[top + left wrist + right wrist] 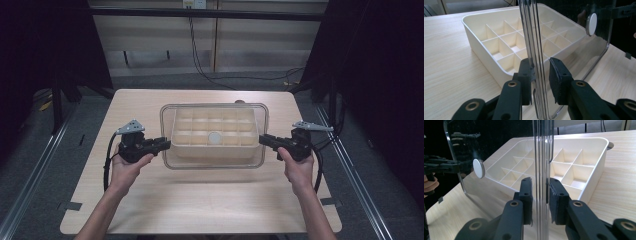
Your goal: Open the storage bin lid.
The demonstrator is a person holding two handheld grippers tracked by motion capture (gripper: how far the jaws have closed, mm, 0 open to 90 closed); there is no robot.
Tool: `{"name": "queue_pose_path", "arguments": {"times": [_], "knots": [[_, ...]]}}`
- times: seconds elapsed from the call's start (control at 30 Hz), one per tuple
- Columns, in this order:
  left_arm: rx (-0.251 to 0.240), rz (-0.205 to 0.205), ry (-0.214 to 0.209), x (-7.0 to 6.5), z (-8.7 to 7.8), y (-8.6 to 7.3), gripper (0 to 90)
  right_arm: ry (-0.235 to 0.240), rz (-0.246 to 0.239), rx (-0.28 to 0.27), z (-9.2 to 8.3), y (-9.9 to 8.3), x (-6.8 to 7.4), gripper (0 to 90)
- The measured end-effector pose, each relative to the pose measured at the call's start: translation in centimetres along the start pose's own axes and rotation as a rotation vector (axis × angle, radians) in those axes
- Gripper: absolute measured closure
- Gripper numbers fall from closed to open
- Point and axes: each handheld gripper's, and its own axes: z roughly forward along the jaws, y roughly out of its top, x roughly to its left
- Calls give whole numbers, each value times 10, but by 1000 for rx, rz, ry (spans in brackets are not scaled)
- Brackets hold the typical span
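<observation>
**Clear lid held at both ends above the divided box**

On the left, the left gripper (pixel 164 144) is clamped on the left edge of the clear lid (pixel 214 161), its jaws closed onto the rim. In the middle, the lid is held just above the cream divided box (pixel 214 148) on the wooden table (pixel 200 200), a white knob (pixel 214 137) at its centre. On the right, the right gripper (pixel 265 140) is clamped on the opposite edge. The grip is judged done; whether the lid is being lifted away or seated cannot be told.
</observation>
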Motion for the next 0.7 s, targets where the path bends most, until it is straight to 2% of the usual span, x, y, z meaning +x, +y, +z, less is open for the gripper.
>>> {"name": "queue_pose_path", "arguments": {"times": [0.1, 0.27, 0.33, 0.5, 0.7], "knots": [[14, 14, 2, -2, -2, 0, 725, 16, 11, -12, -3, -1, 2, 745], [26, 23, -3, -5, -5, -3, 724, 8, -4, -6, -9, -2, 7, 747], [10, 25, -3, -7, -6, -5, 725, 9, 2, -18, -9, -3, 7, 746], [25, 41, 8, -9, -6, -7, 723, 6, 6, -14, -9, -6, 7, 745], [27, 33, 15, -8, -9, -12, 720, 7, 13, -6, -7, -14, 11, 743]]}}
